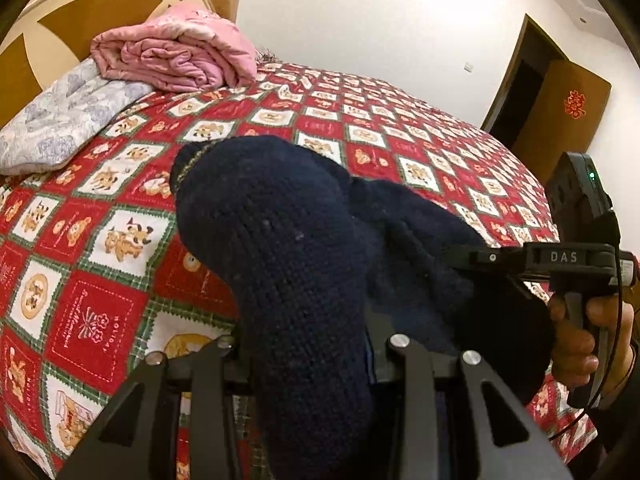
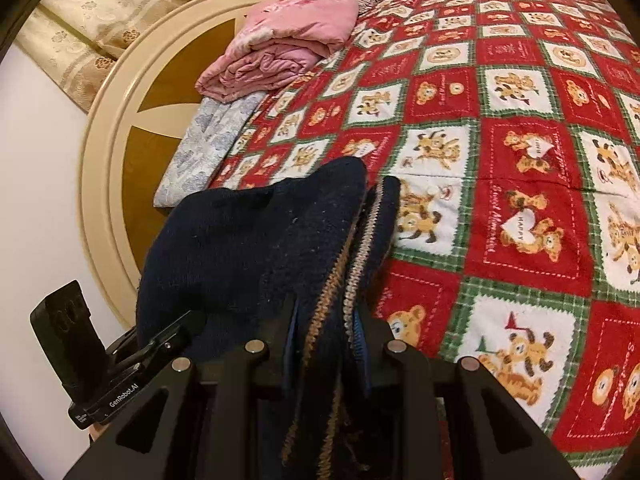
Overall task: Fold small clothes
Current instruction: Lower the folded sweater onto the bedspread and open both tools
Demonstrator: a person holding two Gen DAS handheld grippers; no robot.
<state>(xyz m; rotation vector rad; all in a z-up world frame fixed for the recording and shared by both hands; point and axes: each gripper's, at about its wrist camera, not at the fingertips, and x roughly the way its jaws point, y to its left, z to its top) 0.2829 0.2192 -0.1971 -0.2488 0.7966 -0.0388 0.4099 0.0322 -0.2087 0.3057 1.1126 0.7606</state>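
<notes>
Over bedspread [image 1: 120, 208] | navy knit garment [image 1: 280, 248] | stretched between both grippers

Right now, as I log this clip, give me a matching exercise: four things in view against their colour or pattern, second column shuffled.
Things:
1. knitted garment
2. folded quilt
3. bedspread
4. door

Descriptions:
A. brown, with a red emblem
B. dark navy, held in both grippers
C. pink
D. red and white squares with bears

Pairs: 1-B, 2-C, 3-D, 4-A
</notes>
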